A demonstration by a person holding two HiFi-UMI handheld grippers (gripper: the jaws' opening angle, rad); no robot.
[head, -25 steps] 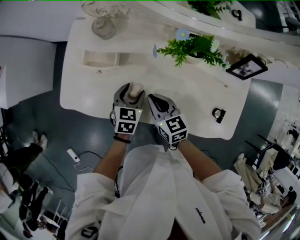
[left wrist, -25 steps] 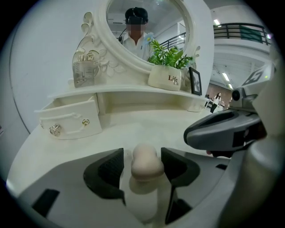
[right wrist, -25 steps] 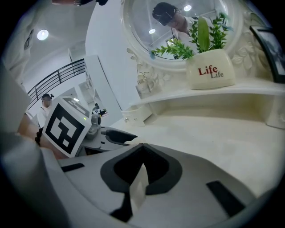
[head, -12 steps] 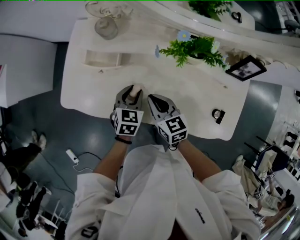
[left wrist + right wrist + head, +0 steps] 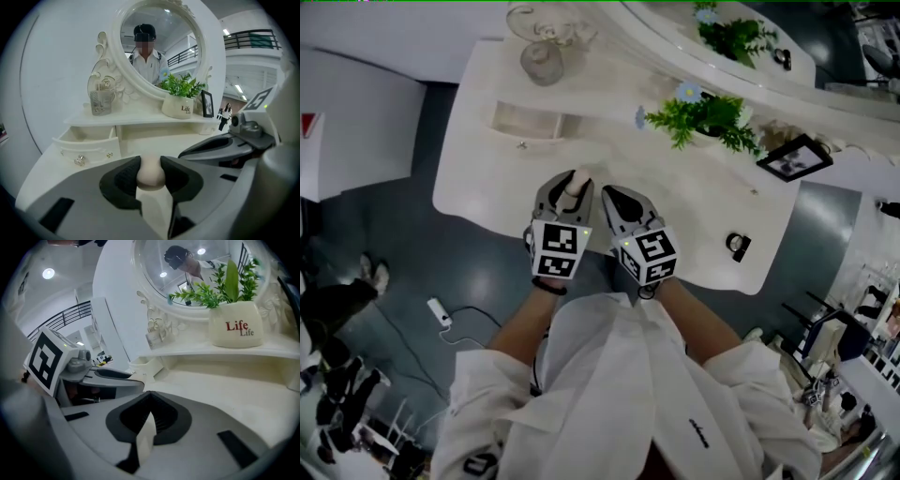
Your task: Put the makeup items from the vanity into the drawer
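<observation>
A beige makeup sponge (image 5: pixel 150 172) sits between the pads of my left gripper (image 5: pixel 150 177), whose jaws are closing and pressing on its sides. From the head view the left gripper (image 5: pixel 572 189) is over the vanity's front edge with the sponge (image 5: pixel 576 181) at its tip. My right gripper (image 5: pixel 615 200) is close beside it on the right. Its pads (image 5: pixel 161 416) meet at the tips with nothing between them. The open drawer (image 5: pixel 526 123) is at the vanity's left, ahead of the left gripper, and its front with crystal knobs (image 5: pixel 87 151) shows in the left gripper view.
A potted plant (image 5: pixel 710 116) stands on the raised shelf. A glass cup (image 5: pixel 542 60) is at the shelf's left and a picture frame (image 5: pixel 794 157) at the right. A small black item (image 5: pixel 737 246) lies near the right front edge. The oval mirror (image 5: pixel 159 42) rises behind.
The head view has shifted a little, so the vanity sits lower and further right. Both grippers stay side by side at the front edge, with the sponge still in the left jaws.
</observation>
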